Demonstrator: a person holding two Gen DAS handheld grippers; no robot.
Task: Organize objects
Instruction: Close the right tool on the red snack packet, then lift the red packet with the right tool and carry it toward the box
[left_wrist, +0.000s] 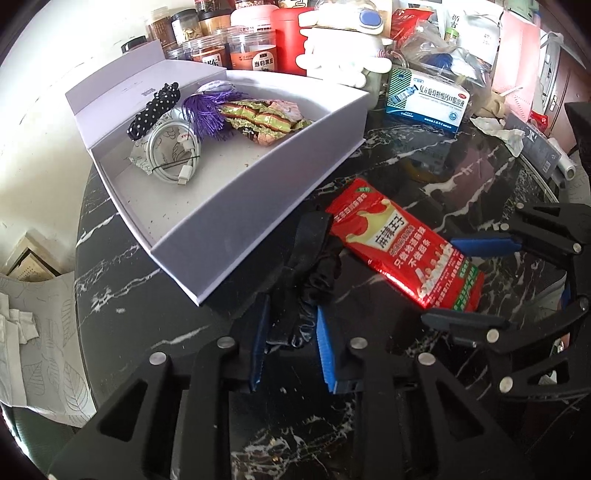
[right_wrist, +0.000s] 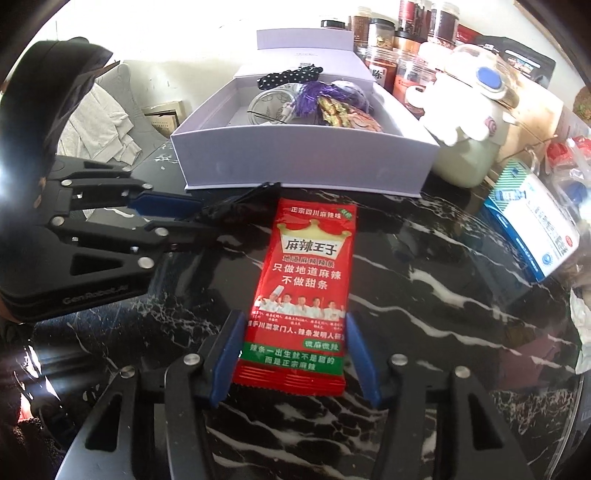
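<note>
A red snack packet (right_wrist: 306, 273) lies flat on the black marble table (right_wrist: 424, 295), just in front of the open white box (right_wrist: 295, 158). My right gripper (right_wrist: 291, 321) is shut on the packet's near end, one blue pad against each long edge. To the packet's left, a black fabric scrunchie (left_wrist: 306, 280) rests on the table with my left gripper (left_wrist: 291, 306) shut on it. From the left wrist view, the right gripper (left_wrist: 439, 280) straddles the packet (left_wrist: 399, 251). The box (left_wrist: 258, 173) holds a polka-dot hair tie (left_wrist: 151, 110), a coiled white cable (left_wrist: 173, 147), a purple tassel (left_wrist: 207, 110) and green-gold sachets (left_wrist: 258, 118).
Spice jars (left_wrist: 251, 51), a white plush toy (left_wrist: 340, 48) and a blue-and-white medicine box (left_wrist: 424, 103) crowd the table's back. A crumpled tissue (left_wrist: 498, 129) lies at the right. The round table's edge curves down the left, with leaf-patterned grey fabric (left_wrist: 48, 332) beyond it.
</note>
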